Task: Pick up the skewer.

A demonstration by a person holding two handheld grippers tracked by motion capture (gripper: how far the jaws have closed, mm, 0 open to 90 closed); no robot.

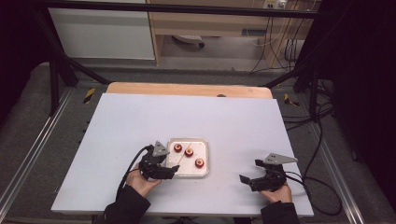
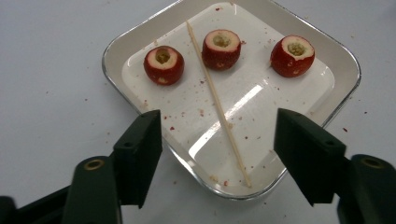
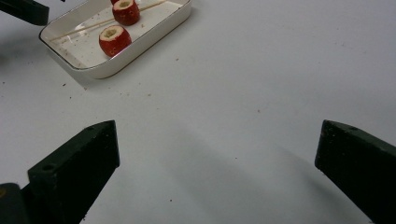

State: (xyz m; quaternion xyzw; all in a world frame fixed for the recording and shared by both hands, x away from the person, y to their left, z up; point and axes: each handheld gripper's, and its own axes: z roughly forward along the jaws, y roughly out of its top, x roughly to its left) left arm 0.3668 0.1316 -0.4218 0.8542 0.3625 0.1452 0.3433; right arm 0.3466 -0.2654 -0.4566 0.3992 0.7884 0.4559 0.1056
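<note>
A white square tray [image 1: 202, 148] sits on the table's near half and holds three cored red fruits [image 1: 178, 148] [image 1: 189, 152] [image 1: 199, 163] and a thin wooden skewer [image 2: 210, 88]. In the left gripper view the fruits [image 2: 163, 64] [image 2: 221, 48] [image 2: 292, 55] lie in a row at the tray's far side. My left gripper [image 2: 218, 116] hovers over the tray's [image 2: 112, 51] near corner, jaws apart on either side of the skewer's lower end and not touching it. My right gripper [image 3: 218, 128] stands wide open above bare table, to the right of the tray [image 3: 154, 39].
The white table top [image 1: 140, 116] has loose red crumbs around the tray. Black frame bars and cables run along the table's far and right sides. The left gripper [image 1: 172, 170] and right gripper [image 1: 250, 171] both sit near the table's front edge.
</note>
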